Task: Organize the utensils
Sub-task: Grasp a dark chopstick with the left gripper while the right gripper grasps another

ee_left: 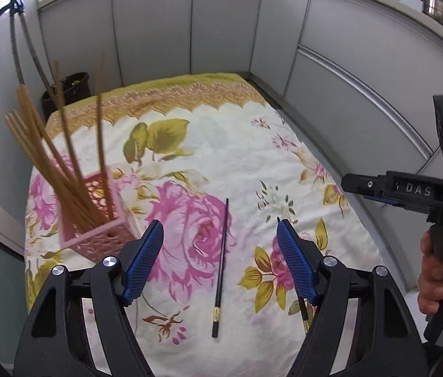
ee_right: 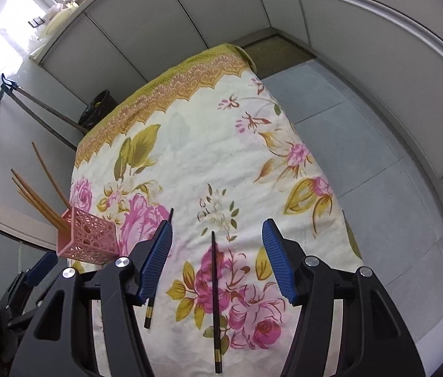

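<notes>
Two black chopsticks lie on the floral tablecloth. One black chopstick lies lengthwise on the cloth between my left gripper's open blue pads, which do not touch it. The second black chopstick lies the same way under my open right gripper. The first chopstick shows there partly behind the gripper's left finger. A pink lattice holder with several wooden chopsticks stands near the table's left edge. A hand holds the right gripper at the picture's right.
A black bin stands on the floor beyond the table's far left corner, with long handles leaning on the wall beside it. Grey cabinets ring the far side. Tiled floor lies off the table's right edge.
</notes>
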Available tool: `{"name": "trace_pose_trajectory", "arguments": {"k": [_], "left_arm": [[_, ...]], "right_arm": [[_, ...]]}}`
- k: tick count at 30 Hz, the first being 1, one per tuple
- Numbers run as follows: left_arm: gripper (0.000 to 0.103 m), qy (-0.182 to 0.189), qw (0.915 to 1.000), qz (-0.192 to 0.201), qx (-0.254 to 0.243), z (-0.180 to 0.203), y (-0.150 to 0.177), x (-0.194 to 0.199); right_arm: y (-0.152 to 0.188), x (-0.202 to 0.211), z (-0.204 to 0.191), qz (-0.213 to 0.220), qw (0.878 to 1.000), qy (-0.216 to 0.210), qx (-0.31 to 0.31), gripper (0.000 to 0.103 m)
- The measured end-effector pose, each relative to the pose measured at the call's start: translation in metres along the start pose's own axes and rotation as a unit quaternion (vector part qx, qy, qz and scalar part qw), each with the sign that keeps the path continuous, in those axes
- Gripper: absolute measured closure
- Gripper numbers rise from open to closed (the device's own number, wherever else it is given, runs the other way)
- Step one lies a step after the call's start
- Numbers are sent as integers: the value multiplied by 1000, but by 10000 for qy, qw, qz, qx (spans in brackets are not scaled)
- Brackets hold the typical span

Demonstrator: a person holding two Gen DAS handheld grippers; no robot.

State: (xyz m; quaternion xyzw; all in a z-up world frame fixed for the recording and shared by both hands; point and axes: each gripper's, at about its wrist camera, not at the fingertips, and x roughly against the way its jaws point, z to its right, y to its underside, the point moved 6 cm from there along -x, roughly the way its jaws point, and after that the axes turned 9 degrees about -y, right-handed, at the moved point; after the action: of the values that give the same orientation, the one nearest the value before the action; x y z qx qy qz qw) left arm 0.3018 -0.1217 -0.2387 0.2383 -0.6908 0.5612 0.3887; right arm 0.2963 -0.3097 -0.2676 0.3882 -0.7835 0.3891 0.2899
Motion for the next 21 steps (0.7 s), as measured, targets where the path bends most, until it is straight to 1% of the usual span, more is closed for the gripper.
{"name": "trace_pose_trajectory", "arguments": {"k": [3,5,7,11,13,17,20,21], "left_arm": [[45,-54,9988,-414,-274,15,7,-36],[46,-197,9971,-592,-437,20,10,-58],[53,-293,9950,-791,-542,19,15,-79],[57,-335,9913,-1084,-659,13,21,-107],[62,-310,9897,-1247,-624,9,26,-119],[68,-267,9883,-1391,-558,6,30,-129],[74,-222,9887,-1349,-622,8,29,-131],[78,-188,9889,-1347,-605,9,28,-131]], "right_arm": [[6,-6,8,-176,9998,40,-32,44],[9,-10,9,-273,9996,71,-20,46],[10,-10,8,-304,9995,70,-3,48],[13,-15,5,-399,9992,49,73,51],[15,-19,5,-477,9988,88,104,53],[15,-25,5,-531,9984,124,112,54],[16,-27,1,-552,9982,140,169,54],[16,-28,0,-566,9981,145,188,54]]}}
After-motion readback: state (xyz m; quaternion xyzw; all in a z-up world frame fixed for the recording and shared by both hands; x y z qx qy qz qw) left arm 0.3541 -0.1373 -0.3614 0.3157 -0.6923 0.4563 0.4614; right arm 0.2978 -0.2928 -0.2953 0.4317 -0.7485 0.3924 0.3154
